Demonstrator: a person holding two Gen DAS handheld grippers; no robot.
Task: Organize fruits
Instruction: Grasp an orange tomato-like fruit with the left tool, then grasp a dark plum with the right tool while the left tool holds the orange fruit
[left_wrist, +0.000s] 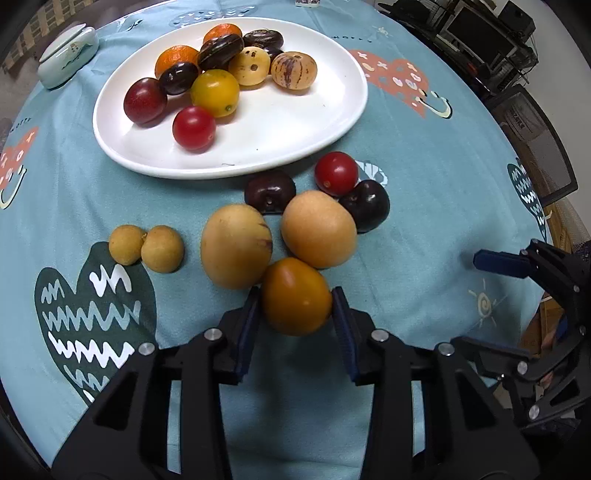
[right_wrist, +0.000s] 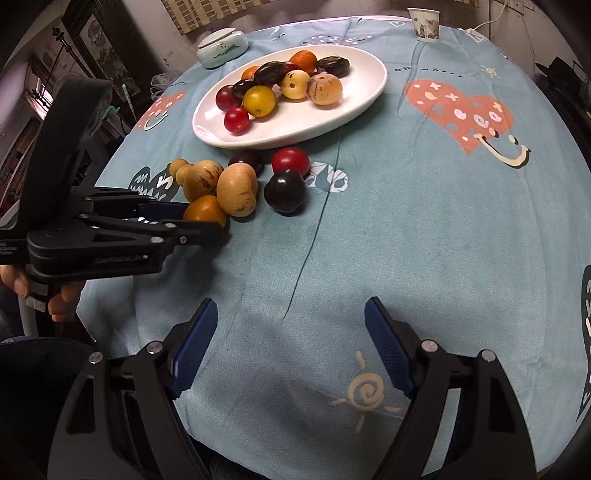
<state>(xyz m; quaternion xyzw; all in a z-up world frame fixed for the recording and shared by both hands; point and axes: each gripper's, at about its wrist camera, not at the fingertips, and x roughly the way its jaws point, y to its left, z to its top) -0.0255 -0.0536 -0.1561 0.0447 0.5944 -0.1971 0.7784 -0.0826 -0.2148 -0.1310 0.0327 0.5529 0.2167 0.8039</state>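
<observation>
The left gripper (left_wrist: 295, 306) is clamped on an orange tomato (left_wrist: 295, 296), both blue pads against its sides, down at the tablecloth (left_wrist: 424, 229). The tomato touches two tan fruits just beyond it, one (left_wrist: 236, 246) to the left and one (left_wrist: 318, 229) to the right. Past these lie two dark plums (left_wrist: 270, 191) and a red tomato (left_wrist: 336, 173); two small longans (left_wrist: 146, 248) sit apart to the left. Farther off, the white plate (left_wrist: 295, 122) holds about ten fruits. The right gripper (right_wrist: 291, 343) hovers with its jaws wide apart and nothing between them, well clear of the loose fruit
</observation>
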